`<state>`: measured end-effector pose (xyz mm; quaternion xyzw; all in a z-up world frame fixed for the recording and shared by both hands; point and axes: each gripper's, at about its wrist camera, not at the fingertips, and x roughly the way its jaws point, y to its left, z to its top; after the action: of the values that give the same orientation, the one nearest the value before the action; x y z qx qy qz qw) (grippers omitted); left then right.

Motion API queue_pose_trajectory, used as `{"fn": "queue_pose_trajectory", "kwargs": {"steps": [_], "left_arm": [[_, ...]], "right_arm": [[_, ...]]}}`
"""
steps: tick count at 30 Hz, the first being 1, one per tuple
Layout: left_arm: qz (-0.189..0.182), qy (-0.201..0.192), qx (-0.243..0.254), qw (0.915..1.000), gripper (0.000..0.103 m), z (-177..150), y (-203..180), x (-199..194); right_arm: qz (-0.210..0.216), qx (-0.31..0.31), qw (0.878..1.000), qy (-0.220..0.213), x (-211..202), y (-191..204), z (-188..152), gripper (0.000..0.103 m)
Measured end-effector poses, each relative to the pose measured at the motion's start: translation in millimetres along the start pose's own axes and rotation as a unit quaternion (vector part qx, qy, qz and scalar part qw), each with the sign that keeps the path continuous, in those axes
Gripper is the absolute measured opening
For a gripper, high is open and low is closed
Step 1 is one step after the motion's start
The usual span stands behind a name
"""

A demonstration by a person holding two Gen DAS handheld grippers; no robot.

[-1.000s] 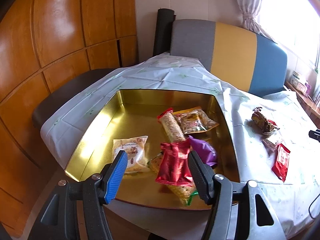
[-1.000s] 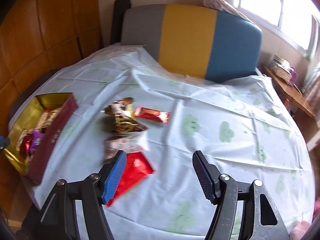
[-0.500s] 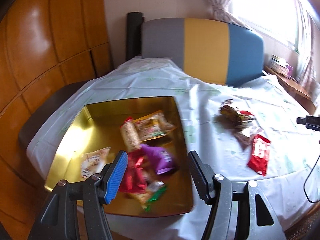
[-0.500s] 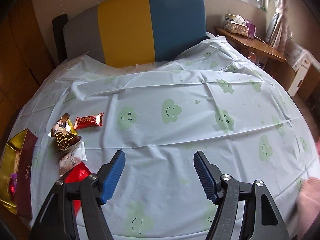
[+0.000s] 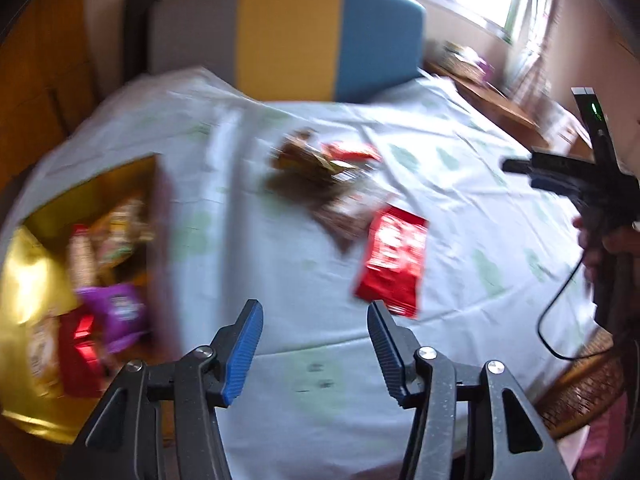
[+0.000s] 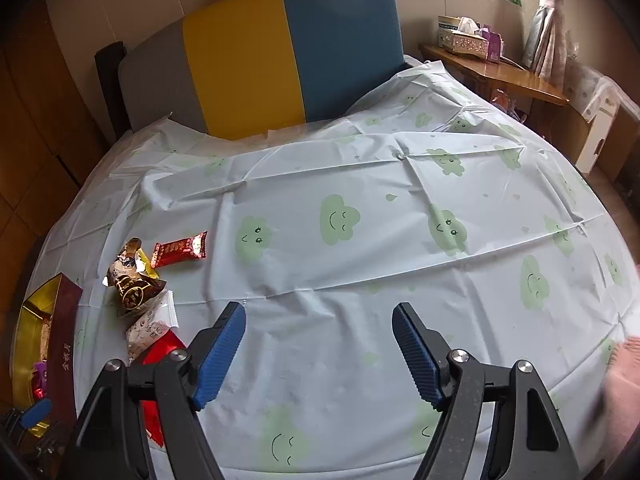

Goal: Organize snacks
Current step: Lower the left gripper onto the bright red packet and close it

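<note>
Both grippers tilt downward over the bench (image 6: pixel 400 200), which is covered in a pale cloth printed with green smiling clouds. The left gripper (image 5: pixel 316 340) hangs near the front edge, its jaws apart and just narrowing, with only cloth between them; its view is blurred. The right gripper (image 6: pixel 318 344) also hangs over bare cloth near the front edge, its jaws apart and just widening, empty.

The box (image 6: pixel 64 320) (gold inside, maroon outside) sits at the left edge; gold characters run down its side, too small to read. It holds a purple pack (image 5: pixel 116 308), a red pack (image 5: pixel 80 352) and other wrapped snacks.

Right of the box, loose snacks lie together on the cloth: a small red bar (image 6: pixel 180 249) with unreadable print, a brown-and-gold wrapper (image 6: pixel 132 280), a white sachet (image 6: pixel 152 326) and, nearest the front edge, a red packet (image 5: pixel 394 266).
</note>
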<state>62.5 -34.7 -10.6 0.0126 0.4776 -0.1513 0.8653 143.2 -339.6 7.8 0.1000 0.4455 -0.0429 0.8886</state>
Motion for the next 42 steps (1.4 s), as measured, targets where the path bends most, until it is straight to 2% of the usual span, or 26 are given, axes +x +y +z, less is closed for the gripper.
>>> {"fn": "queue_pose_trajectory", "kwargs": {"steps": [3,10,20,24,27,32,42], "left_arm": [[-0.032,0.022,0.02,0.9991,0.055,5.9,-15.7,20.4],[-0.067,0.057,0.058,0.9945,0.055,19.3,-46.6,61.0],[-0.047,0.06,0.114,0.9906,0.055,45.6,-69.1,93.6],[-0.051,0.043,0.129,0.9895,0.055,51.0,-73.0,84.7],[-0.046,0.039,0.165,0.9845,0.055,54.5,-79.6,82.9],[-0.039,0.065,0.229,0.9704,0.055,56.9,-91.2,99.0],[-0.048,0.096,0.263,0.9589,0.055,68.2,-98.2,123.6]], "right_arm": [[0.007,0.0,1.0,-0.003,-2.4,0.9,-0.2,0.077],[0.016,0.009,1.0,-0.005,-4.8,-1.3,1.7,0.078],[0.026,0.002,1.0,-0.015,-8.6,3.9,4.8,0.08],[0.03,0.004,0.999,-0.015,-9.4,3.4,5.2,0.08],[0.034,0.003,0.999,-0.015,-9.7,5.1,5.6,0.08],[0.033,0.003,0.999,-0.017,-11.3,5.1,5.3,0.081],[0.041,0.016,0.999,-0.018,-11.4,1.2,8.8,0.082]]}}
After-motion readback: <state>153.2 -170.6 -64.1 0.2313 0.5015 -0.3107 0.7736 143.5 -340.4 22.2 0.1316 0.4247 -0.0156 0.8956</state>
